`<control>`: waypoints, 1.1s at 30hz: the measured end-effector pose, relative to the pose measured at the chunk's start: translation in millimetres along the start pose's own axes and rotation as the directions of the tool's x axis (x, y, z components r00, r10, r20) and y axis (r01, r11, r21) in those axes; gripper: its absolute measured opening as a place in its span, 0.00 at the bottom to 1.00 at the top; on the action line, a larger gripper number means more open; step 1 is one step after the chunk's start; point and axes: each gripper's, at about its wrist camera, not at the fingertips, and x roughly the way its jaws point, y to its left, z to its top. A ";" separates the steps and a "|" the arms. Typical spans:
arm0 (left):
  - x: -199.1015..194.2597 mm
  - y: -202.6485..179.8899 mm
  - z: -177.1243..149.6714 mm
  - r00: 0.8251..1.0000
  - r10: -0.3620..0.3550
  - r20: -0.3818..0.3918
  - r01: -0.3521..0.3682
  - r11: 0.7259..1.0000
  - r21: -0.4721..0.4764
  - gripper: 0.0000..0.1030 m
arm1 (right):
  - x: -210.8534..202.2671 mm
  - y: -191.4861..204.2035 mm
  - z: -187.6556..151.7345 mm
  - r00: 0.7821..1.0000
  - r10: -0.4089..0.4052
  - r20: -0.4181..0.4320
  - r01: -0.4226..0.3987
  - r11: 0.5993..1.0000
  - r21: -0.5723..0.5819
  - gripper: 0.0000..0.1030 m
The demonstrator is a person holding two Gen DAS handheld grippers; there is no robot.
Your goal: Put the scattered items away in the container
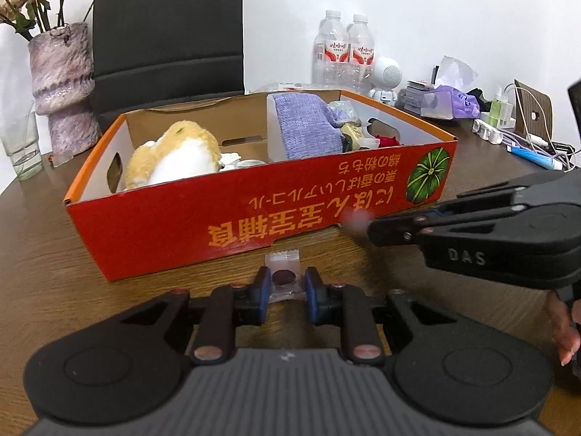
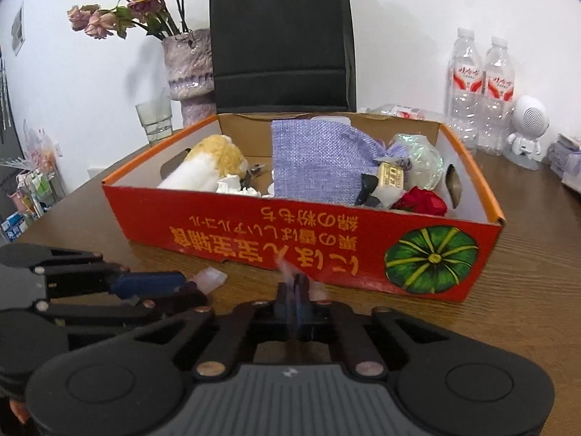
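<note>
Two claws work the wooden bench (image 1: 54,272): left claw (image 1: 287,292) clamped on a clear-wrapped dark sweet (image 1: 284,277), right claw (image 2: 297,292) pinched together on a blurred pale wrapper (image 2: 290,272), the red cardboard box (image 1: 181,232) just beyond both.

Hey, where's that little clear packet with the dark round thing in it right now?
In the left wrist view, the clear packet lies on the wooden table, pinched in the left gripper, just in front of the red cardboard box.

Red box (image 1: 174,229) with yellow lettering, green pumpkin print (image 2: 431,260), orange rim.
</note>
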 end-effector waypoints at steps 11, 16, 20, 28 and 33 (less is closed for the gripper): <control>-20.5 3.9 -10.9 1.000 0.013 0.026 -0.012 0.999 -0.030 0.20 | -20.4 15.5 -4.6 0.998 -0.039 0.053 0.042 0.998 -0.052 0.45; -19.2 11.4 -10.8 1.000 0.020 0.021 -0.019 0.999 -0.049 0.20 | 15.5 14.1 8.9 0.997 -0.080 -0.023 0.079 0.995 -0.057 0.39; -18.4 16.4 -11.3 1.000 0.019 0.019 -0.018 0.998 -0.057 0.20 | 20.2 12.9 7.6 0.996 -0.087 -0.036 0.085 0.995 -0.049 0.08; -42.0 11.9 -16.3 0.997 0.000 0.072 0.004 0.999 -0.043 0.21 | -48.8 12.3 -18.4 0.996 -0.014 0.085 0.012 1.000 0.019 0.08; -71.5 7.5 -19.0 0.992 -0.062 0.113 0.069 0.996 -0.058 0.21 | -84.3 -2.6 -36.2 0.994 0.004 0.113 -0.014 0.996 0.086 0.08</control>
